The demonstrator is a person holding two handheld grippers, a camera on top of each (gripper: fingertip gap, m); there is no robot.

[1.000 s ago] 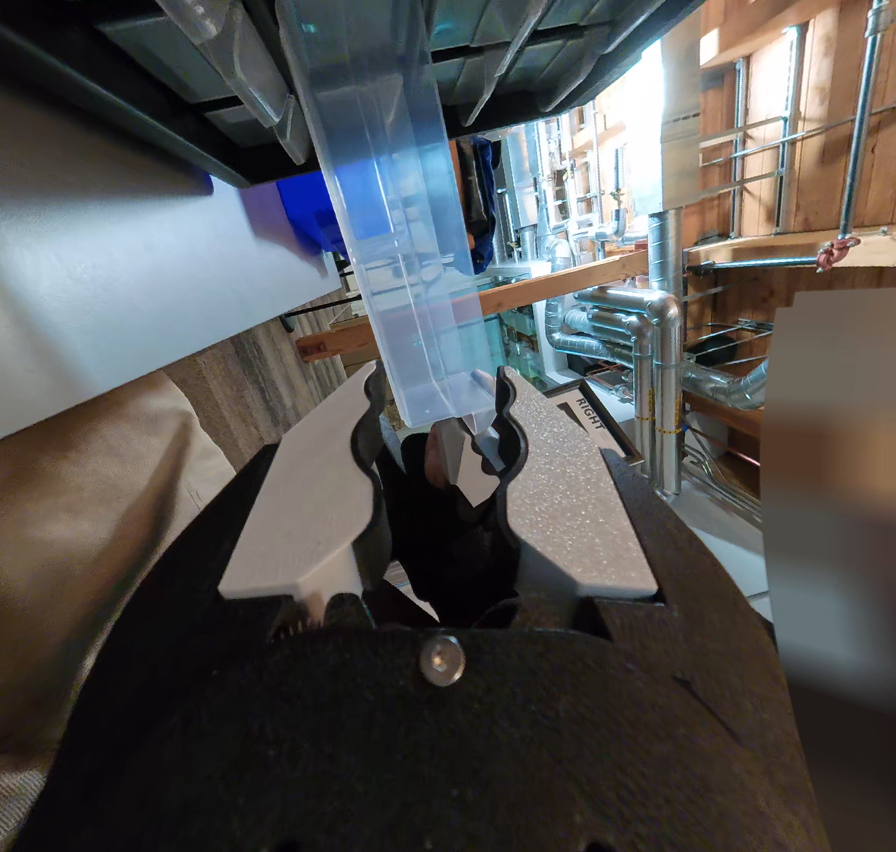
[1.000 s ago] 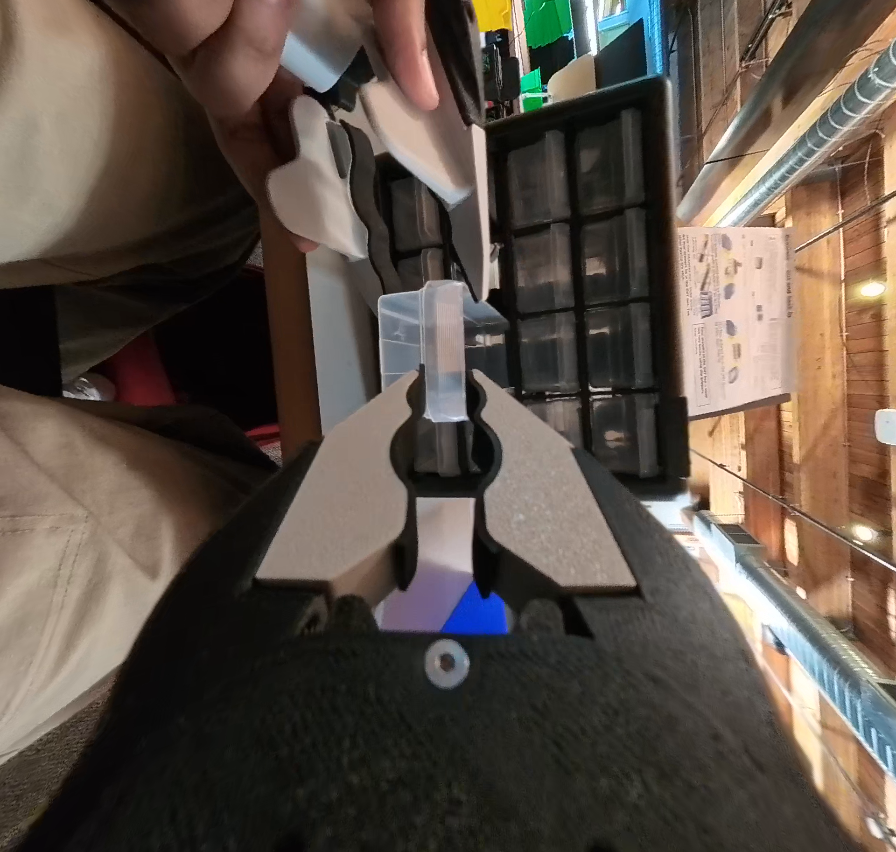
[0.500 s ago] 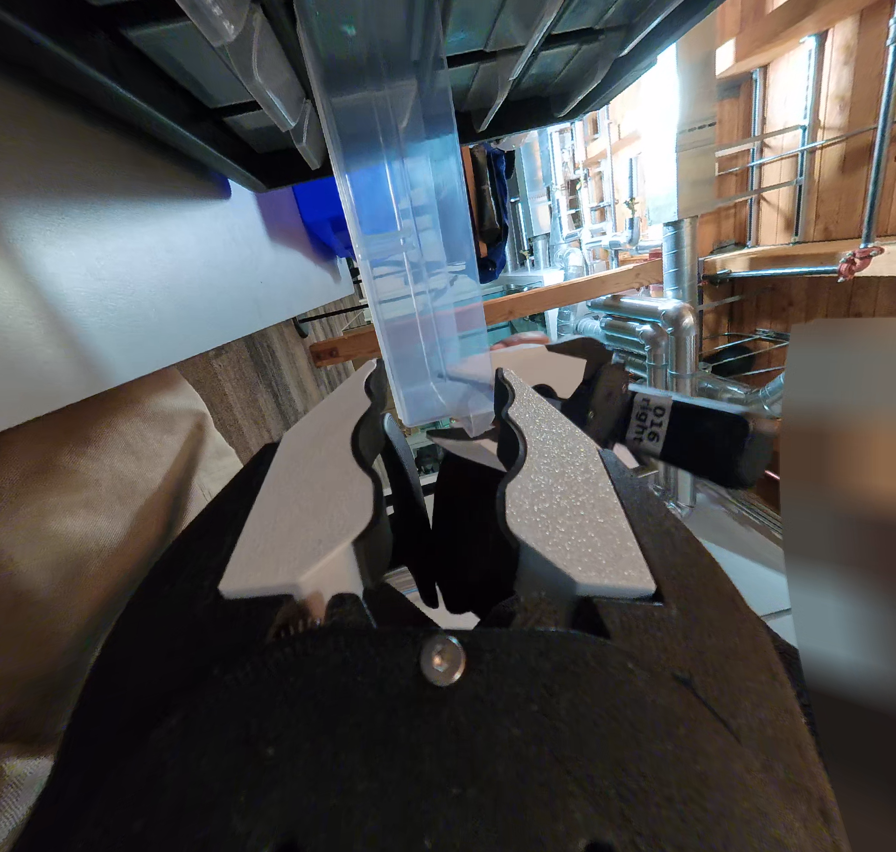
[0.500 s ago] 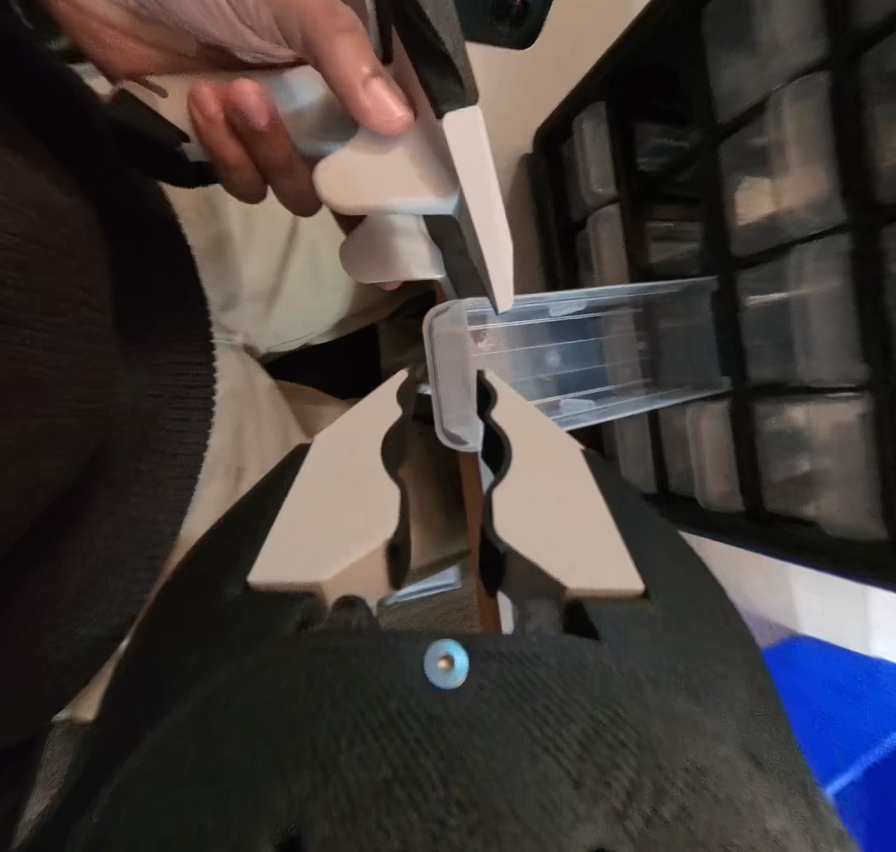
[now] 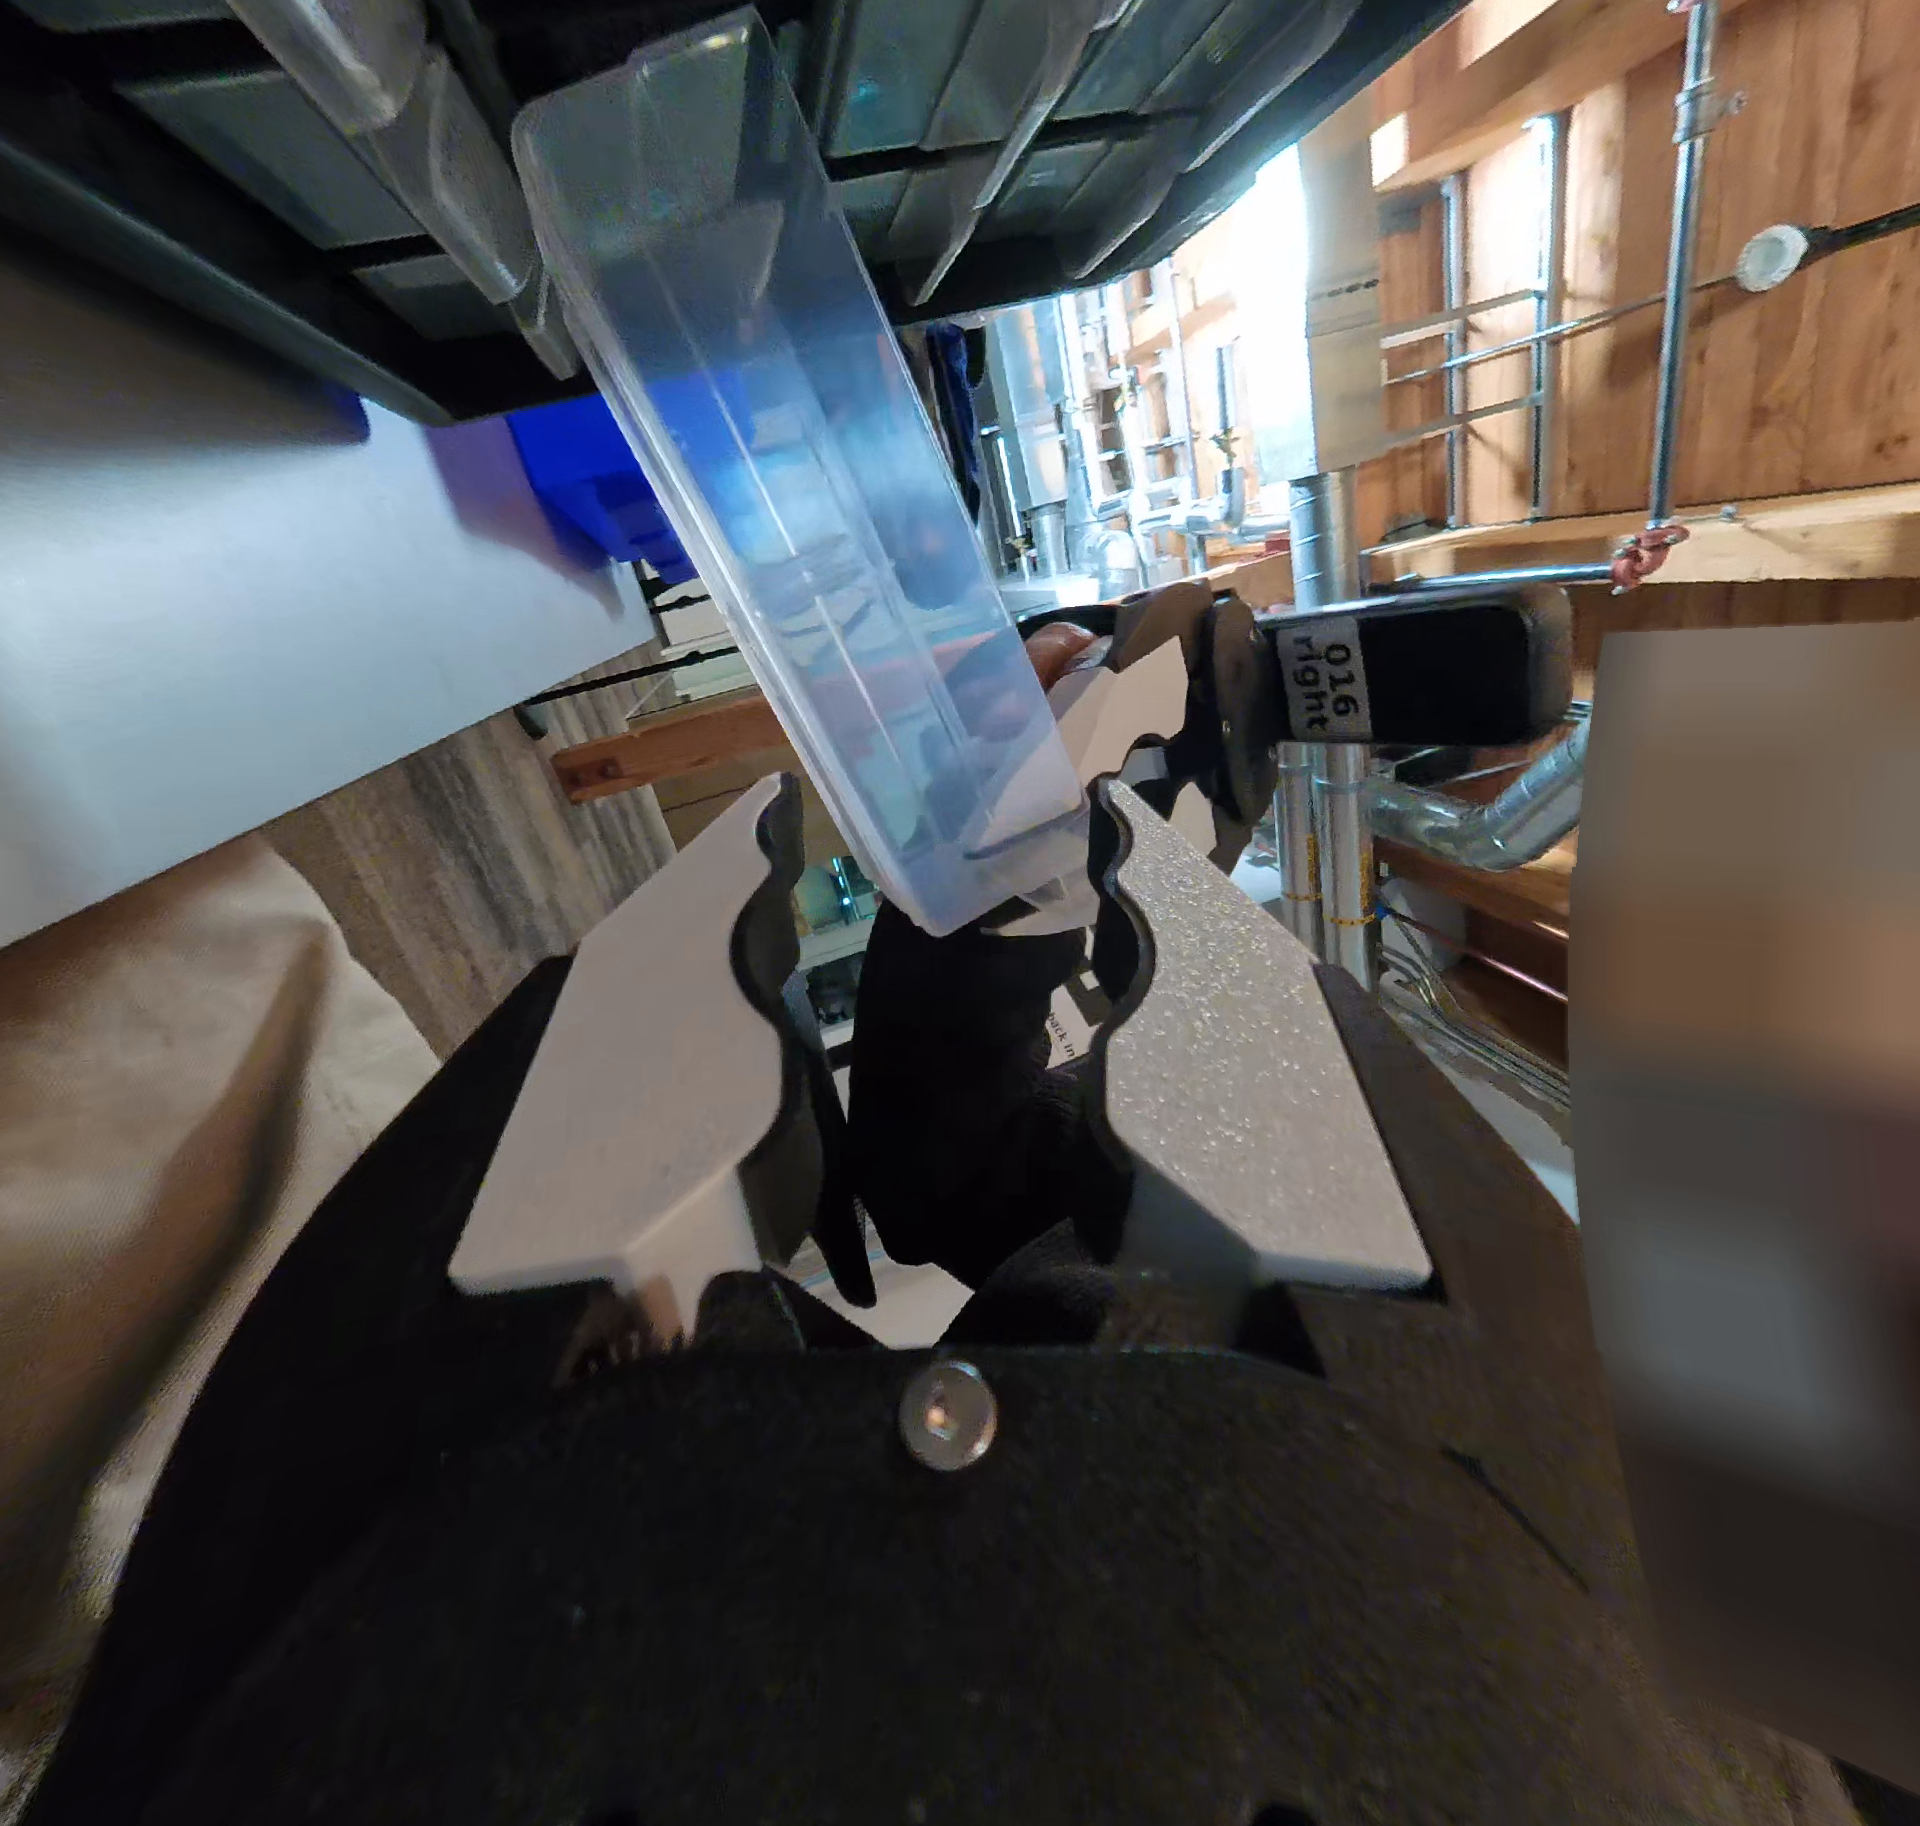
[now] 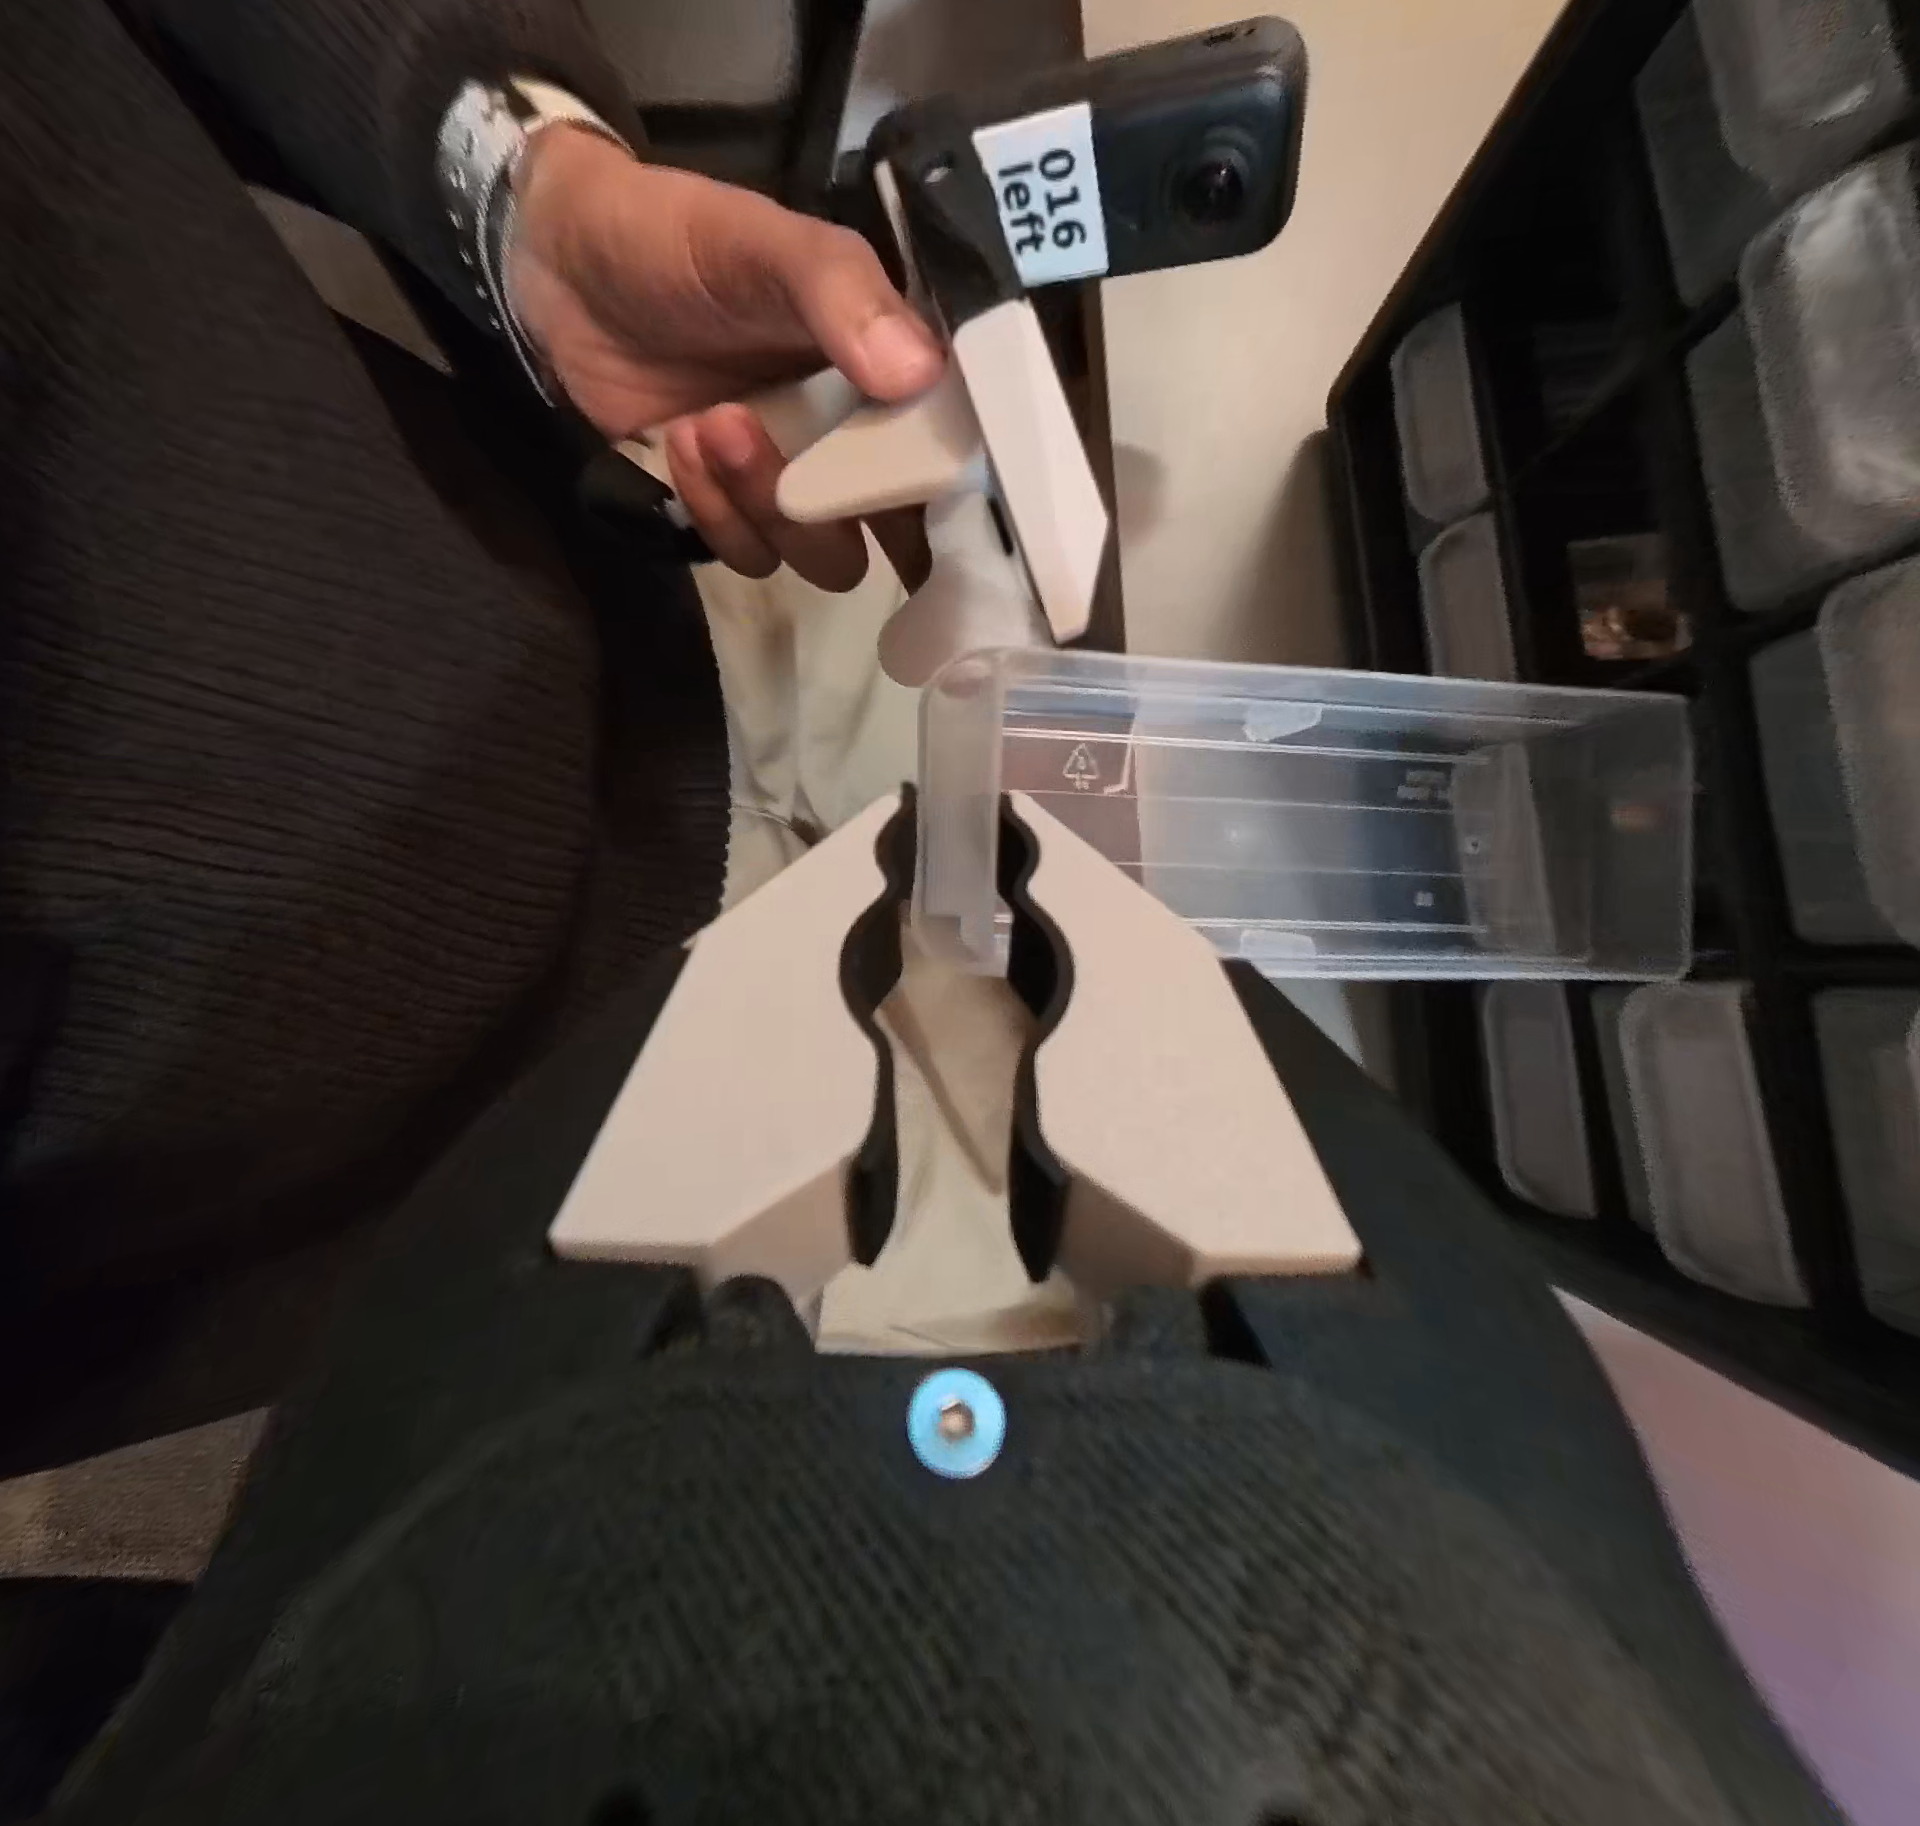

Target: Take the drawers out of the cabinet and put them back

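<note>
A clear plastic drawer (image 6: 1351, 831) hangs free in the air, its back end just in front of the black cabinet (image 6: 1371, 446) of translucent drawers. My right gripper (image 6: 961, 820) is shut on the drawer's front handle tab. In the left wrist view the drawer (image 5: 790, 488) slants down from the cabinet (image 5: 249, 249) to my left gripper (image 5: 940, 820), which is open with the drawer's front end between its fingertips, clear of the left finger. The right gripper (image 5: 1143, 737) shows behind that end. The left gripper (image 6: 997, 623) hovers just above the drawer's front corner.
A white table top (image 5: 208, 581) runs under the cabinet, with a blue bin (image 5: 582, 498) behind it. A person's hand (image 6: 707, 322) holds the left gripper, and beige trousers (image 5: 156, 1153) are close on the left. Wooden beams and metal pipes (image 5: 1455, 820) fill the far right.
The right gripper has pulled the drawer fully out of its slot; its back end now shows free of the cabinet. The drawer has tilted. The left gripper has stayed open beside its front end.
</note>
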